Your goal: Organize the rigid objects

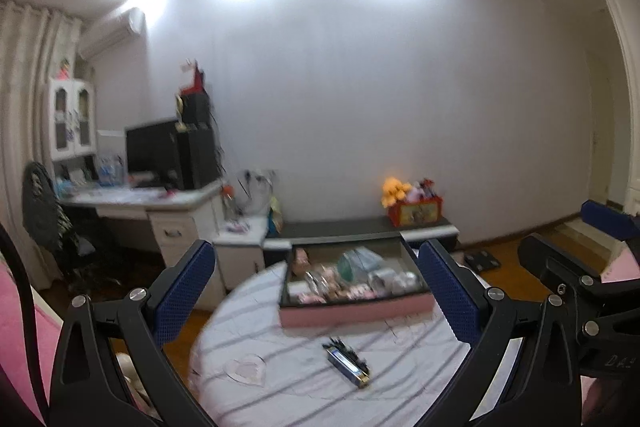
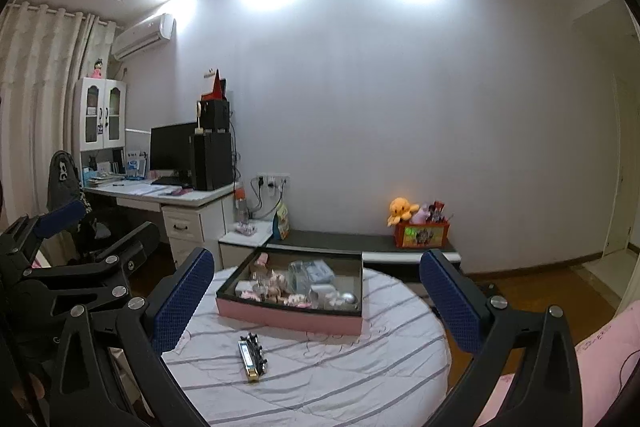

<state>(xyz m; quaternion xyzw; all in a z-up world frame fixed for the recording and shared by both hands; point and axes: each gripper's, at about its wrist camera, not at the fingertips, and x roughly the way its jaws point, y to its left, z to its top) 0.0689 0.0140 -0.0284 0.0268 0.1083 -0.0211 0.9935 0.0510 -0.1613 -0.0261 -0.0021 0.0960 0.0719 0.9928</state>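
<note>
A small dark toy train (image 2: 253, 358) is lying low-centre, just below a pink-sided tray (image 2: 291, 319) holding jumbled trinkets.

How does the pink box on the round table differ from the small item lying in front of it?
The pink box is large, open-topped and full of small things; the small dark item is slim, single and lies loose. The box sits farther back, the item nearer both open grippers. Both rest on the striped tablecloth.
</note>
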